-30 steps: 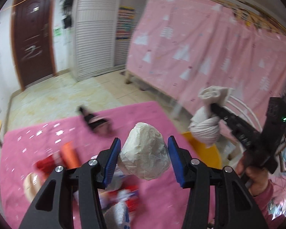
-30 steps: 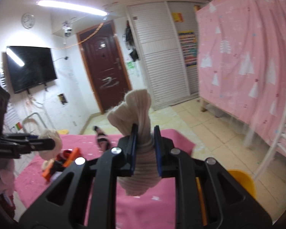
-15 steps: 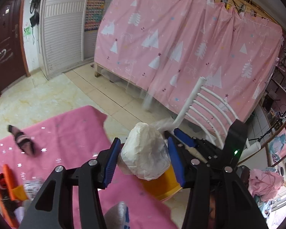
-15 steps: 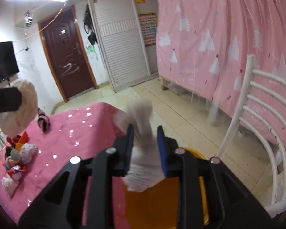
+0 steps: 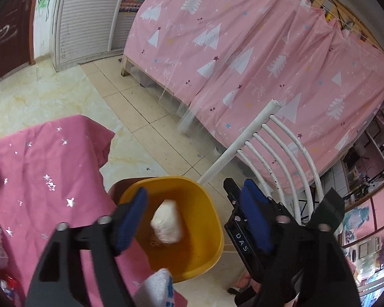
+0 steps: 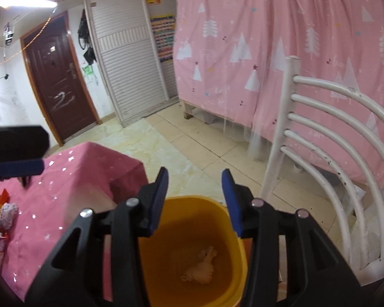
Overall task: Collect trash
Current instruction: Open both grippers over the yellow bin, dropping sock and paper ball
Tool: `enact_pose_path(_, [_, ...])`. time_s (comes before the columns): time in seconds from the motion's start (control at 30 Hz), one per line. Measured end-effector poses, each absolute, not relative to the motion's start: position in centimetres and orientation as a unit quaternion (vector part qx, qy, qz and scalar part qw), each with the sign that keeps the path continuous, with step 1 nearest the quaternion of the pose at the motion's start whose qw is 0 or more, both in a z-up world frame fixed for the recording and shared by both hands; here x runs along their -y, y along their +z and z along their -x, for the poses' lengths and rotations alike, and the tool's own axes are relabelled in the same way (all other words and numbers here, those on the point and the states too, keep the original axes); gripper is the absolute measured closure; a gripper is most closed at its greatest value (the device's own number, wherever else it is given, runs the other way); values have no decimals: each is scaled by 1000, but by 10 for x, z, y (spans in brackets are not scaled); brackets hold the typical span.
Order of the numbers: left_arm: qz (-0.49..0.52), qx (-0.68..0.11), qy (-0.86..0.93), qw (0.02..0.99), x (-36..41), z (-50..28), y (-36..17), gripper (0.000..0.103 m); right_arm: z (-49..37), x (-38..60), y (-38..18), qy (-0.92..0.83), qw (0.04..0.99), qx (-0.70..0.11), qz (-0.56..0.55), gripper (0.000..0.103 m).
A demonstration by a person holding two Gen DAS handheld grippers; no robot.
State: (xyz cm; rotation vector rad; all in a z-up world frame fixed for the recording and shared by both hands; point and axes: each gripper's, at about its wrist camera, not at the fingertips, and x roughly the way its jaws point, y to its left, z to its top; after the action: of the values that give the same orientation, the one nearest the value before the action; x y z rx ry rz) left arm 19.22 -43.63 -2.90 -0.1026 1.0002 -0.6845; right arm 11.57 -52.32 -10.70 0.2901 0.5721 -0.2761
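Release was the step in hand, and both tools stood over the yellow bin [image 5: 212, 232], low in the frame of each wrist view. The left tool [image 5: 194, 222] had just been opening; its blue pads were spread wide with nothing between them, and the white wad [image 5: 166, 223] showed below, inside the bin, whether falling or already landed I could not tell. The right tool [image 6: 195, 202] had also just been opening, to a moderate gap, and it held nothing; a pale crumpled piece [image 6: 201, 268] lay on the bin's floor in the right wrist view. Doing this step well probably meant keeping each tool centred above the bin's mouth, not over its rim or the counter [image 5: 38, 168] at the left, until the trash was clearly down. It also likely meant opening far enough that soft paper or cloth did not cling to a pad. The two tools were close together, so lifting them away one at a time, straight up, seemed the safer way to avoid a knock. More litter [image 6: 2, 217] lay on the pink counter cloth at the left edge of the right wrist view, so the collecting looked unfinished. A white chair [image 6: 327, 138] stood just beside the bin on the right, a thing to steer clear of when swinging back.
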Motion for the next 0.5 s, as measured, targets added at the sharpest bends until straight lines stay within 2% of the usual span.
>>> enact_pose_path(0.5, [31,-457,-284,842,405,-187,-24,32,-119,491,-97,-105,950,-270,-113,60])
